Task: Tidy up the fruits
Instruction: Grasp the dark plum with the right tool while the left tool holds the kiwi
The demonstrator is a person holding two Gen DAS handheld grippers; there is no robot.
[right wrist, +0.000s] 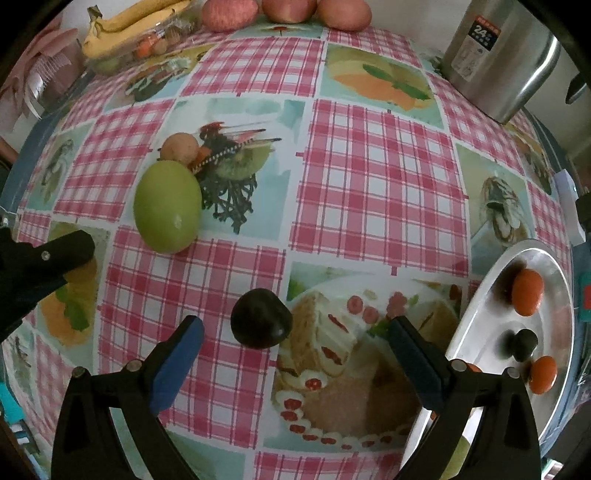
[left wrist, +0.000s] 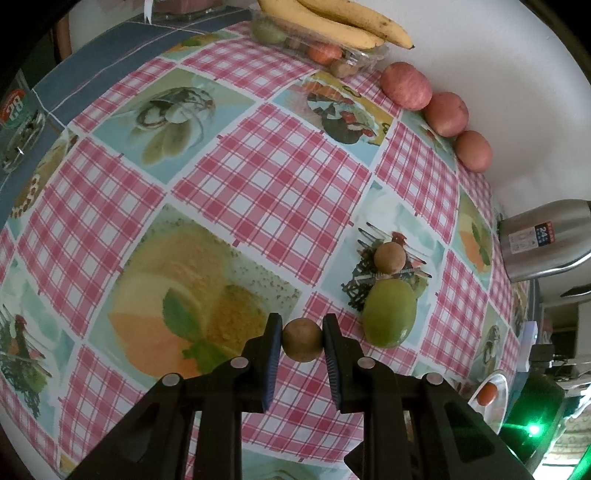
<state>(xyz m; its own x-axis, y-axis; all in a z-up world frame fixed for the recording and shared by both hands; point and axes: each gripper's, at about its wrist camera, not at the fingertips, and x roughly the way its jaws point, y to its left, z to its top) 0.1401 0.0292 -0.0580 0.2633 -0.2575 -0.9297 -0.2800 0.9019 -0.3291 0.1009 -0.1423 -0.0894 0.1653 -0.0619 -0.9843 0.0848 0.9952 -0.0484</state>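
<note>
My left gripper (left wrist: pixel 303 341) is shut on a small round brown fruit (left wrist: pixel 302 339), just above the checked tablecloth (left wrist: pixel 258 177). Right of it lie a green mango (left wrist: pixel 389 314) and a second small brown fruit (left wrist: pixel 389 257). In the right wrist view my right gripper (right wrist: pixel 293 338) stands wide open above the cloth, with a dark plum (right wrist: pixel 260 318) lying between its fingers, nearer the left one, untouched. The green mango (right wrist: pixel 167 206) and the brown fruit (right wrist: pixel 180 148) sit further left. Part of the left gripper's finger (right wrist: pixel 55 254) shows at the left edge.
A metal plate (right wrist: pixel 480 306) at the right holds two orange fruits and a dark one. Three red apples (left wrist: pixel 439 110) line the wall. Bananas (left wrist: pixel 343 22) rest on a clear plastic box of fruit. A steel kettle (left wrist: pixel 543 240) stands at the right.
</note>
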